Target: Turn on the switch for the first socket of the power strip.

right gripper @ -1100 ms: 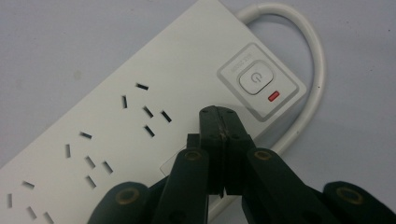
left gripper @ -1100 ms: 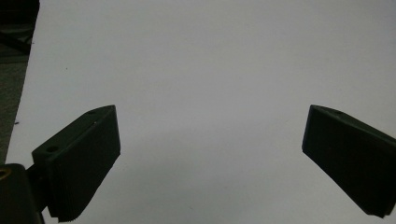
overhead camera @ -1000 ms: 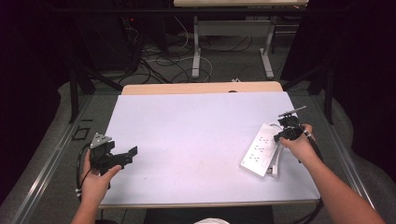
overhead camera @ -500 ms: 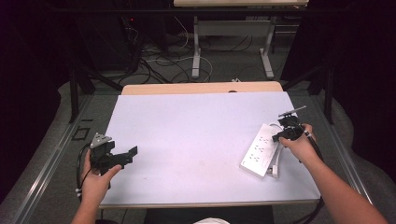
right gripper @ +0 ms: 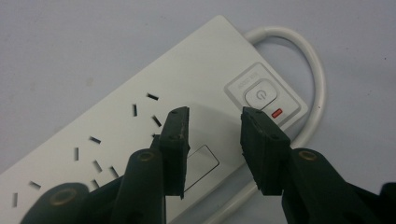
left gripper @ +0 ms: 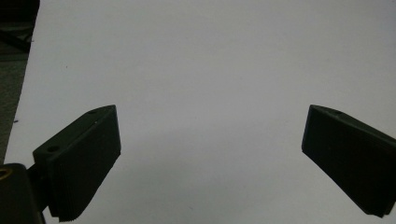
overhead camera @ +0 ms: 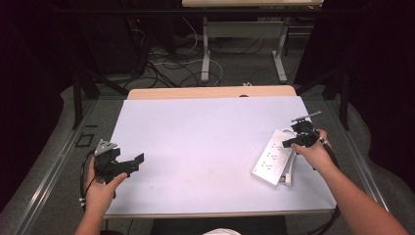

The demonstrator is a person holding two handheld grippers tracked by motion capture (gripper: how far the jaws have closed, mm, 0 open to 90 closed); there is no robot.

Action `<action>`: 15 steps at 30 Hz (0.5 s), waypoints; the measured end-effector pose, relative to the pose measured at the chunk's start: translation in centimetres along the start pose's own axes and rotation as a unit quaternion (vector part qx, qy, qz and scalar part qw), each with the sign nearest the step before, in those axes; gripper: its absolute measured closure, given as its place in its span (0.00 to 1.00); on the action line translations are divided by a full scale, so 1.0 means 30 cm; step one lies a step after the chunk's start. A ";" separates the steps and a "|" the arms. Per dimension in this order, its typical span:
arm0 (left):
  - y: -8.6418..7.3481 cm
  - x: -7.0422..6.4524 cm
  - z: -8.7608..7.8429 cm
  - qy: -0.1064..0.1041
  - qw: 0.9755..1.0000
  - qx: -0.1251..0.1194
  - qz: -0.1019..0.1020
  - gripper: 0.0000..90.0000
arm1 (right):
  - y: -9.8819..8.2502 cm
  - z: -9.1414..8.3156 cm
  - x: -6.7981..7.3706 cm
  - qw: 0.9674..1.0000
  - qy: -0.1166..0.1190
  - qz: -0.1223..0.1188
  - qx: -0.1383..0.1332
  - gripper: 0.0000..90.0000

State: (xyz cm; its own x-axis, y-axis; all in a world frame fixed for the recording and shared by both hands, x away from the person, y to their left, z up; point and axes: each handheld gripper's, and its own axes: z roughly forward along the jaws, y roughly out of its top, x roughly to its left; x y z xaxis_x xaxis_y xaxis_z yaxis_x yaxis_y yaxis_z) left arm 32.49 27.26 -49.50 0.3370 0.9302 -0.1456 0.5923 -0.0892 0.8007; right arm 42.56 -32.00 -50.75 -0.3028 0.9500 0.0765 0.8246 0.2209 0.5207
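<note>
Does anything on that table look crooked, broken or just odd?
Nothing looks broken or spilled. The white power strip lies slanted near the table's right edge, its cord looped beside it. The right claw hovers over it, jaws parted, nothing gripped.

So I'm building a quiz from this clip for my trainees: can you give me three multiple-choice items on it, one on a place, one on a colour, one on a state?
1. Where on the table does the power strip lie?
A. at the person's right side
B. in the middle
C. at the far left corner

2. What colour is the small light beside the power button?
A. green
B. red
C. blue

3. How does the right claw stand?
A. clamped on the cable
C. gripping the strip by its sides
B. jaws apart above the strip, nothing between them

Answers: 1 A, the high view shows the strip under the right hand. 2 B, the right gripper view shows a red mark by the button. 3 B, a clear gap shows between the jaws, which have just been opening.
</note>
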 end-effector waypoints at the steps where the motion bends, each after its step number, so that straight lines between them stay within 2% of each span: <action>1: 0.000 0.000 0.000 0.000 1.000 0.000 0.000 0.05 | 0.000 0.001 0.001 1.000 -0.001 -0.002 -0.003 0.67; 4: -0.001 0.001 0.001 0.000 1.000 0.001 0.000 0.05 | 0.001 -0.001 0.002 1.000 0.002 -0.010 -0.006 0.65; 6: -0.001 0.001 0.001 0.001 1.000 0.001 0.001 0.05 | 0.001 0.002 0.010 1.000 -0.007 -0.021 -0.020 0.61; 9: -0.001 0.001 0.002 0.001 1.000 0.000 0.001 0.05 | 0.002 0.001 0.014 0.999 -0.007 -0.032 -0.023 0.58; 10: -0.001 0.000 0.002 0.000 1.000 0.000 0.001 0.05 | 0.003 0.002 0.018 0.998 -0.013 -0.046 -0.030 0.54; 11: -0.001 0.000 0.002 0.000 1.000 0.000 0.001 0.05 | 0.005 0.001 0.020 0.998 -0.011 -0.051 -0.033 0.53; 15: -0.001 0.000 0.002 0.000 1.000 0.000 0.001 0.05 | 0.010 -0.002 0.028 0.998 -0.010 -0.057 -0.039 0.51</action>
State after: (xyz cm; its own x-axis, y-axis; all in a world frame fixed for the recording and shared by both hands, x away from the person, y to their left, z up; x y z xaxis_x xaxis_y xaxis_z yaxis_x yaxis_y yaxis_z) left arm 32.51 27.23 -49.56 0.3385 0.9299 -0.1441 0.5911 -0.0910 0.8015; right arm 42.54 -31.15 -50.48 -0.3818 0.9242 -0.0044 0.7452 0.3107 0.5900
